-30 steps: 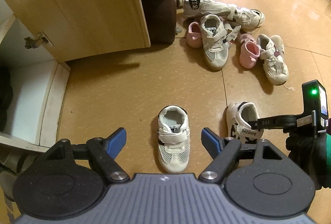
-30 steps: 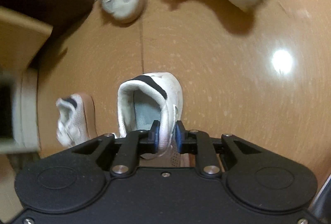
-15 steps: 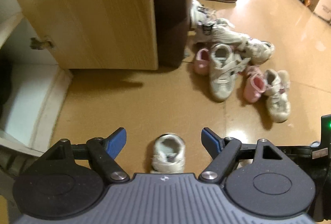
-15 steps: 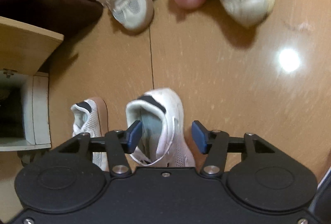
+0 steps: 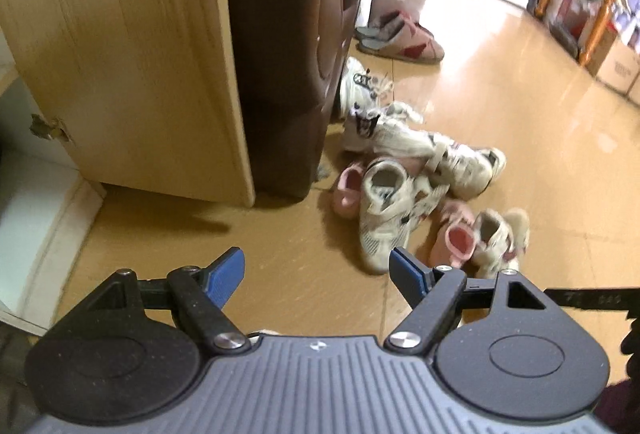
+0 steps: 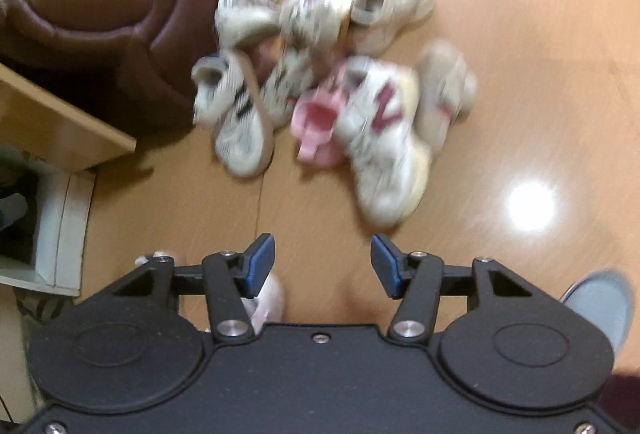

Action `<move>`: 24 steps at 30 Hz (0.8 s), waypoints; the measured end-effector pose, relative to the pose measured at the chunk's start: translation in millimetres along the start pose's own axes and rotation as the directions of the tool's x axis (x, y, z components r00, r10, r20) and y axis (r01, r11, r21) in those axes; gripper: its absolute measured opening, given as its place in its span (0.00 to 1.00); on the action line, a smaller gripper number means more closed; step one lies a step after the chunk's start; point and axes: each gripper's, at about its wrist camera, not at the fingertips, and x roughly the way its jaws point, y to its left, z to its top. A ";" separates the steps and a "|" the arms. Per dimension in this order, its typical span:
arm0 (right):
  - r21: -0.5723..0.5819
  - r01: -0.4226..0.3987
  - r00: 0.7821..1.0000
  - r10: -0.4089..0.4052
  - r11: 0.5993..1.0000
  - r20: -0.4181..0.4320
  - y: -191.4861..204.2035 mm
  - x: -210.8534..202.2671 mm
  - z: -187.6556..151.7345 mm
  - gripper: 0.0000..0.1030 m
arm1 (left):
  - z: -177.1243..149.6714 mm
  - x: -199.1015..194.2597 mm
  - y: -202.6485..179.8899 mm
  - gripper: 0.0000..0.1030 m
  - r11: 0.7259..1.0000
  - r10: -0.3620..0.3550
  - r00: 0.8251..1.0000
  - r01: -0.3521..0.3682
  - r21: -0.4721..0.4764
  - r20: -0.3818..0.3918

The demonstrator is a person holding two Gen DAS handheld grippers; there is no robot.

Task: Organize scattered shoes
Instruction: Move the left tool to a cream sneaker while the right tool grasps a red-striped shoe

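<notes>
Lying: white sneaker (image 5: 384, 222) | long axis near-far | toe nearest camera

Shoe pile (image 5: 416, 185) lies on the floor (image 5: 520, 137), ahead and right of the left gripper (image 5: 316, 270). Armchair (image 5: 288, 53) stands just left of the pile; open cabinet door (image 5: 128, 49) sits left of the armchair, touching or nearly so. Slippers (image 5: 400, 41) lie behind the pile, apart from it. In the right wrist view, a shoe (image 6: 268, 298), probably one of a pair, sits under the right gripper (image 6: 323, 264).
</notes>
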 end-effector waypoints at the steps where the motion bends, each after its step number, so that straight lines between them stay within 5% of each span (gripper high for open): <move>1: -0.010 0.009 1.000 -0.008 1.000 0.013 -15.7 -13.2 6.8 0.54 | 0.5 3.9 -0.7 0.77 1.000 -0.010 1.000 0.010 -0.010 -0.003; 4: -0.022 0.027 0.999 -0.026 0.999 0.039 -37.0 -30.7 25.4 0.54 | 2.8 16.9 -2.1 0.77 0.999 -0.040 0.999 0.040 -0.032 -0.013; 11: -0.079 0.038 0.999 -0.037 0.996 0.013 -19.7 17.3 70.1 0.54 | 13.2 49.2 -2.4 0.77 0.997 -0.053 0.999 0.053 -0.061 0.000; 16: -0.041 0.014 1.000 -0.014 0.999 0.008 -63.1 8.2 69.5 0.53 | 19.5 81.7 -2.9 0.77 0.992 -0.061 0.998 0.060 -0.112 -0.002; 24: -0.045 0.039 0.999 -0.038 0.998 0.017 -48.7 26.3 66.7 0.53 | 19.5 132.8 -7.0 0.77 0.977 -0.089 0.996 0.083 -0.195 -0.024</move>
